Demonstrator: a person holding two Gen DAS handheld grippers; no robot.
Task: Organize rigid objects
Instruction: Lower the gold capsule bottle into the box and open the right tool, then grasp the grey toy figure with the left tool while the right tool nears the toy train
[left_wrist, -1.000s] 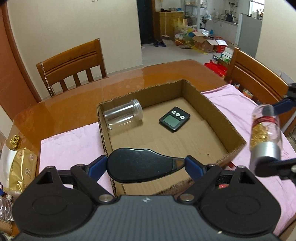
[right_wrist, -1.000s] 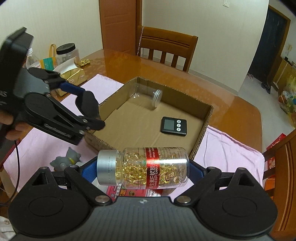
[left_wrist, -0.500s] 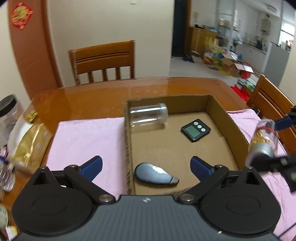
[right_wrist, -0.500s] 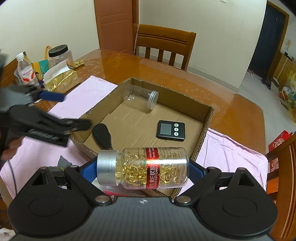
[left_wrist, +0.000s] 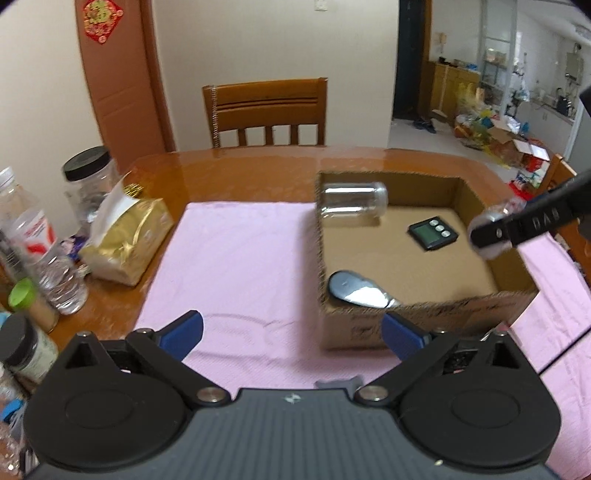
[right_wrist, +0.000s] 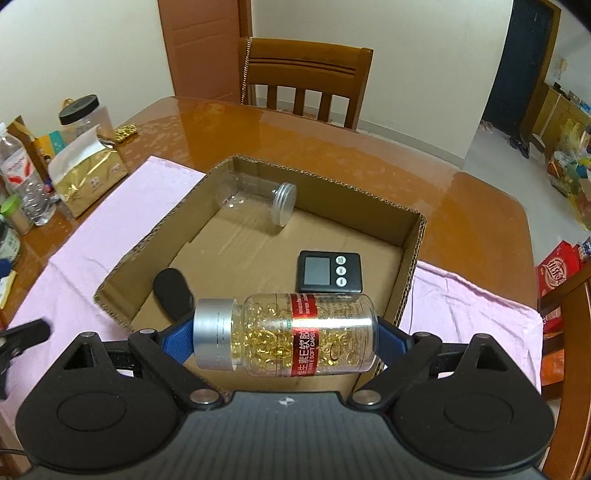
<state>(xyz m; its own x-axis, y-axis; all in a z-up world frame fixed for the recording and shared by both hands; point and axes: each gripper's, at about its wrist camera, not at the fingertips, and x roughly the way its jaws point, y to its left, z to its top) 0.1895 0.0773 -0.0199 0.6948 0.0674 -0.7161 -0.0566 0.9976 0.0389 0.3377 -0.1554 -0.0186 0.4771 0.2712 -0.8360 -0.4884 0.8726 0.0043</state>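
An open cardboard box (left_wrist: 413, 321) (right_wrist: 410, 258) sits on a pink cloth (left_wrist: 240, 258). In it lie an empty clear jar (left_wrist: 352, 201) (right_wrist: 258, 199), a black digital timer (left_wrist: 432, 233) (right_wrist: 330, 272) and a black oval case (left_wrist: 358, 293) (right_wrist: 173, 291). My right gripper (right_wrist: 286, 332) is shut on a capsule bottle (right_wrist: 288, 334) with a silver cap and red label, held sideways over the box's near edge. My left gripper (left_wrist: 291, 332) is open and empty, above the cloth left of the box front.
A gold tissue pack (left_wrist: 125, 240), water bottles (left_wrist: 40, 258) and a black-lidded jar (left_wrist: 86, 177) crowd the table's left side. A grey toy (left_wrist: 338, 382) peeks out near my left gripper. Wooden chairs (right_wrist: 306, 85) stand behind the table.
My left gripper let go of the black oval case, which now lies in the box, and pulled back to the left. My right gripper moved over the box with the bottle.
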